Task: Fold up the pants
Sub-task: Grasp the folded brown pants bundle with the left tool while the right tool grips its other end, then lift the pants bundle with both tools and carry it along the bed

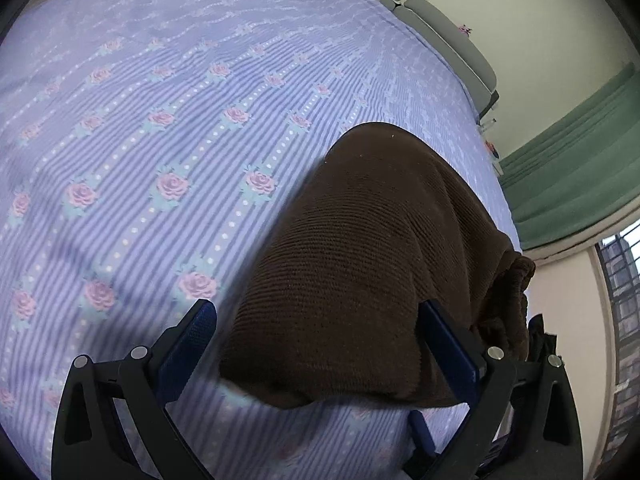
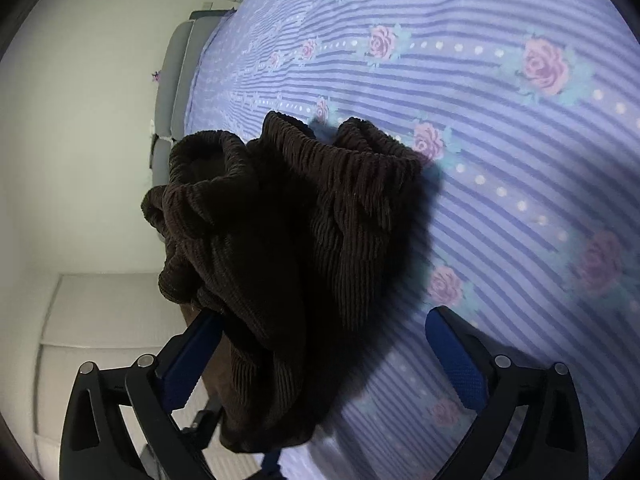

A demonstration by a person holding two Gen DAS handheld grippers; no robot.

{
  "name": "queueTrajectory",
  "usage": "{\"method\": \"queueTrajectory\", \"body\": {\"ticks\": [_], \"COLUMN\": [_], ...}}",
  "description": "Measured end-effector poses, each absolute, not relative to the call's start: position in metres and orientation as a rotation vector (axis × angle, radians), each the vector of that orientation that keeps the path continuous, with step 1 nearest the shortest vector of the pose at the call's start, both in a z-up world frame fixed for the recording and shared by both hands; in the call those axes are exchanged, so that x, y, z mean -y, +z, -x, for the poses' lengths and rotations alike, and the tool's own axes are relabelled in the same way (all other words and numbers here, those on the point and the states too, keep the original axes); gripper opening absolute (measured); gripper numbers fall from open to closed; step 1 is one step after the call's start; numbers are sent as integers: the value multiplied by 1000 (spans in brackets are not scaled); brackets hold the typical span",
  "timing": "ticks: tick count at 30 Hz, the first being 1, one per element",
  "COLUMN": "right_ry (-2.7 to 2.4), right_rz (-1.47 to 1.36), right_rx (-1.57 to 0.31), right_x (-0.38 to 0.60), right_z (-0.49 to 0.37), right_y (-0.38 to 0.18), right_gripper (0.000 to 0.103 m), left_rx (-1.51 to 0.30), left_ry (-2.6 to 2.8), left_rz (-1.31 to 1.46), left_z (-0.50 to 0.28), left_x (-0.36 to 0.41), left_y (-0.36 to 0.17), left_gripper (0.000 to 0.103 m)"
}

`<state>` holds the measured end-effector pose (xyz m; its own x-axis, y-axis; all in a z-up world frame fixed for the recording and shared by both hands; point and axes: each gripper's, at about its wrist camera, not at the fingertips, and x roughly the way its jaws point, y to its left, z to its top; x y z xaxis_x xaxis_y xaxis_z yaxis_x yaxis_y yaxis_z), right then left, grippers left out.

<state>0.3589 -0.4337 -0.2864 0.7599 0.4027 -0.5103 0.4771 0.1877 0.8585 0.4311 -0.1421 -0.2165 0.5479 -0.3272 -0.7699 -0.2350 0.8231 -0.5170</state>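
Note:
Dark brown corduroy pants (image 1: 360, 248) lie in a folded bundle on the lilac rose-print bed sheet (image 1: 160, 160), near the bed's edge. My left gripper (image 1: 316, 304) is open wide around the near end of the bundle. Its right finger (image 1: 448, 344) touches the fabric, while its left finger (image 1: 192, 340) stands just clear. In the right wrist view the pants (image 2: 288, 240) bunch up with a ribbed hem on top. My right gripper (image 2: 323, 314) is open too. One of its fingers (image 2: 196, 352) is against the cloth and the other (image 2: 456, 356) hovers over the bare sheet (image 2: 500, 140).
A grey padded headboard (image 1: 440, 36) runs along the far side of the bed below a white wall. A green curtain (image 1: 572, 168) and a barred window (image 1: 624, 280) are beyond the bed's edge. White furniture (image 2: 100, 320) stands past the edge in the right wrist view.

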Motion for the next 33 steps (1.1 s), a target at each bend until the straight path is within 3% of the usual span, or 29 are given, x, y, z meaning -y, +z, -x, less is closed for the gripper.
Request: {"method": "queueTrajectory", "body": {"ticks": [15, 19, 26, 28, 32, 33], "right_ry": [85, 81, 98, 128, 150, 153], "right_rz": [-1446, -1347, -1368, -1349, -1374, -1381], "right_rx": [-701, -775, -765, -747, -723, -718], "right_x": [414, 404, 409, 411, 421, 422], "right_z": [-426, -440, -455, -453, -451, -450], "right_y": [-280, -280, -295, -293, -296, -295], "right_gripper": [103, 103, 102, 95, 64, 60], "left_rx": [-1009, -1010, -1006, -996, -978, -976], "left_ry": [-22, -30, -55, -56, -78, -87], "left_rz": [729, 739, 740, 734, 702, 695], "left_z": [-460, -459, -457, -459, -458, -458], "left_x": [141, 139, 138, 137, 142, 143], "left_y": [-227, -229, -228, -225, -218, -216], "left_gripper": [76, 69, 67, 64, 51, 50]}}
